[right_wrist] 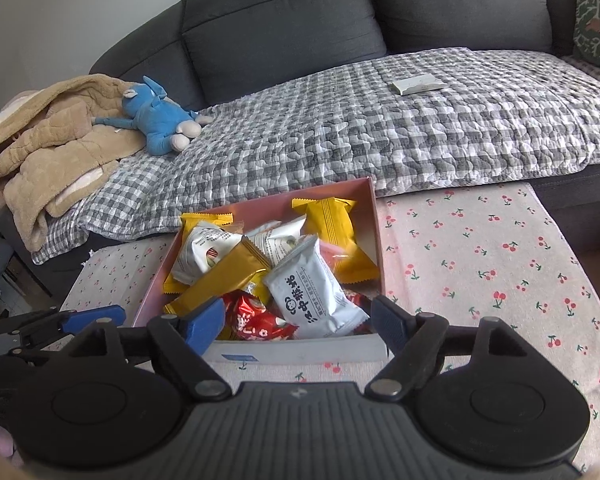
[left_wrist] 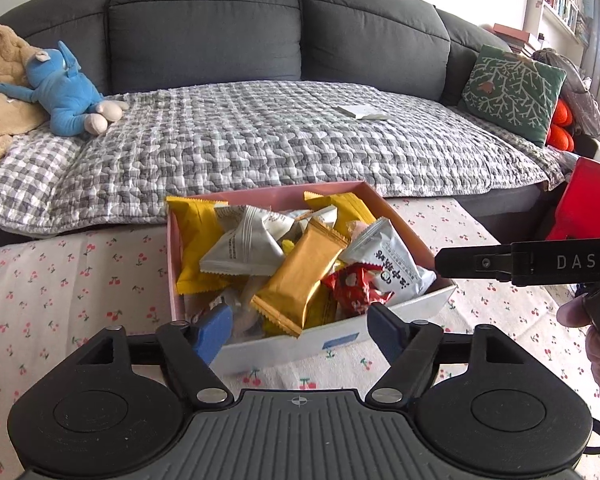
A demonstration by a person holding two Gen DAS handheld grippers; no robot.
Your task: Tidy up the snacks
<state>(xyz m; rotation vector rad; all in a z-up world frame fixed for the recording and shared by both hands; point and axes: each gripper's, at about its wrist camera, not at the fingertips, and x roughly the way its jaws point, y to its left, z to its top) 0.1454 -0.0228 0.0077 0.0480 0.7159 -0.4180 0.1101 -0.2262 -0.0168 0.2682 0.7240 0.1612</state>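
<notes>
A pink open box (left_wrist: 268,194) (right_wrist: 276,200) stands on a cherry-print tablecloth (left_wrist: 60,280) (right_wrist: 480,260), heaped with snack packets. On top lie a gold packet (left_wrist: 304,276) (right_wrist: 224,280), a white packet with black characters (left_wrist: 396,264) (right_wrist: 312,296), a red packet (left_wrist: 356,288) (right_wrist: 256,320) and yellow packets (left_wrist: 196,240) (right_wrist: 336,232). My left gripper (left_wrist: 300,330) is open at the box's near wall, with no packet gripped. My right gripper (right_wrist: 296,326) is open over the same near wall and grips nothing. Each gripper appears at the edge of the other's view.
Behind the table is a dark grey sofa (left_wrist: 204,20) under a grey checked quilt (left_wrist: 280,140). On it lie a blue plush toy (left_wrist: 66,92), a tan coat (right_wrist: 48,140), a green cushion (left_wrist: 512,88) and a small white box (left_wrist: 362,112). A hand (left_wrist: 596,340) holds the right gripper.
</notes>
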